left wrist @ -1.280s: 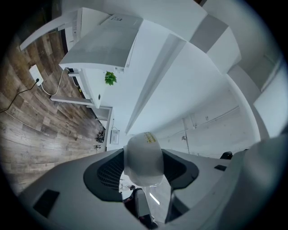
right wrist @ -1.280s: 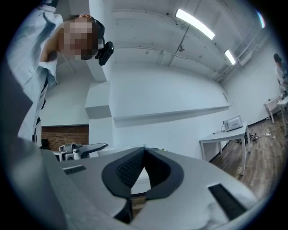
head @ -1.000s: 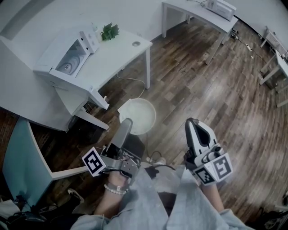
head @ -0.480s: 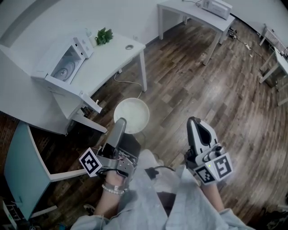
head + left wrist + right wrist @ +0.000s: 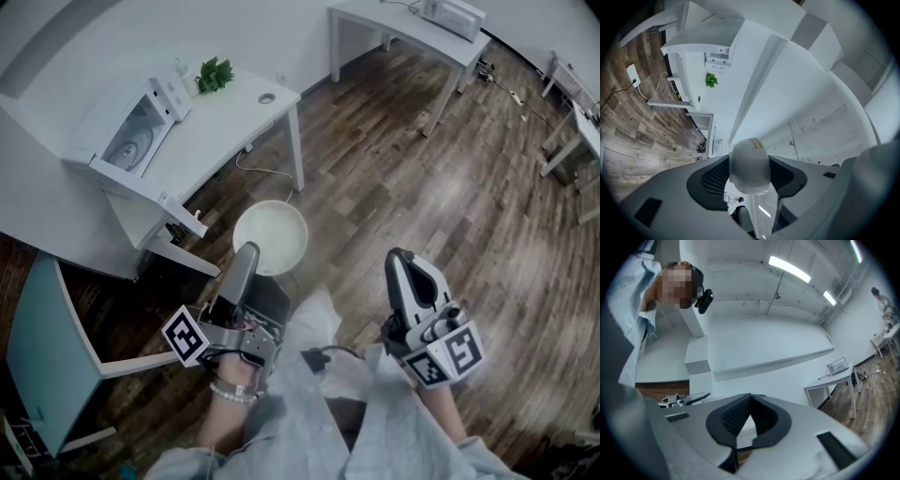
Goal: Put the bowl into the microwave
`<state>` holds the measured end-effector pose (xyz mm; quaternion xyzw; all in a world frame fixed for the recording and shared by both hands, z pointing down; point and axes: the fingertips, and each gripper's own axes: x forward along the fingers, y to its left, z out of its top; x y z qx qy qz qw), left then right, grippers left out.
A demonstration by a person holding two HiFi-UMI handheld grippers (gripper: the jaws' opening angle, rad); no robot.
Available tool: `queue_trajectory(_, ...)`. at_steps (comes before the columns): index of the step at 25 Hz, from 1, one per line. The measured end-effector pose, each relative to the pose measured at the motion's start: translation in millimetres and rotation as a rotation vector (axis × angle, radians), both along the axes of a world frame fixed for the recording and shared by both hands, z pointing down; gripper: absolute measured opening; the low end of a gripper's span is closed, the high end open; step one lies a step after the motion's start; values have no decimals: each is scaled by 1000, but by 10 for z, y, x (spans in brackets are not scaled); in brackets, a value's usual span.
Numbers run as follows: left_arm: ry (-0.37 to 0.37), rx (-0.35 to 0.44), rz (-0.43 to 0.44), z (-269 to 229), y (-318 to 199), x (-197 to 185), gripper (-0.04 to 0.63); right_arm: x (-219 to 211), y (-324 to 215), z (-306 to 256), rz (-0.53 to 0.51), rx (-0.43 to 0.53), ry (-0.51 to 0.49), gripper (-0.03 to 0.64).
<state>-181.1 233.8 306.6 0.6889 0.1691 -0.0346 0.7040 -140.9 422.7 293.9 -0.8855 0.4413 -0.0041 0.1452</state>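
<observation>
Round white bowl (image 5: 270, 236) nearer microwave (image 5: 128, 134)

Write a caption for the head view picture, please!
Left hand-held gripper holds a white bowl, facing the open microwave on a white table.

The bowl (image 5: 272, 234) is white, round and plain, with its mouth up and close to level. It hangs in the air above the wooden floor (image 5: 394, 187), gripped at its near rim by the left claw (image 5: 248, 253), whose jaws press on the rim from both sides. The microwave (image 5: 94, 131) is white and stands on the white table (image 5: 234, 108), well apart from the bowl; its door (image 5: 141, 183) is open, and the round turntable (image 5: 127, 148) shows inside
</observation>
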Motion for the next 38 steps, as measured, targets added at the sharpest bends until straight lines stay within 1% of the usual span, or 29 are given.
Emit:
queue_trajectory(1, -1, -1, 0, 8, 1, 28, 249, 33, 12, 13, 6, 6, -12, -2)
queue_trajectory(5, -4, -5, 7, 37, 9, 192, 249, 233, 68, 77, 47, -24, -26, -2)
queue_trajectory(8, -8, -9, 13, 62, -34, 377, 249, 436, 34, 89, 68, -15, -43, -2)
queue_trajectory(15, -5, -8, 24, 71, -150, 931, 249, 929, -137, 106, 62, -56, -32, -2)
queue_trajectory(22, 1, 14, 7, 12, -485, 1516, 249, 1597, -473, 82, 48, -45, -43, -2)
queue_trajectory(27, 5, 13, -33, -10, -800, 1876, 249, 2000, -793, 40, 10, -72, -16, -2)
queue_trajectory(31, 7, 21, -66, -34, -1062, 2119, 249, 2294, -1081, 55, -34, -81, -17, -2)
queue_trajectory(34, 11, 21, -92, -60, -1254, 2266, 249, 2513, -1320, 68, -67, -81, -20, -2)
queue_trajectory(38, 5, 18, -145, -38, -1533, 2383, 249, 2726, -1701, 89, -142, -100, -14, -2)
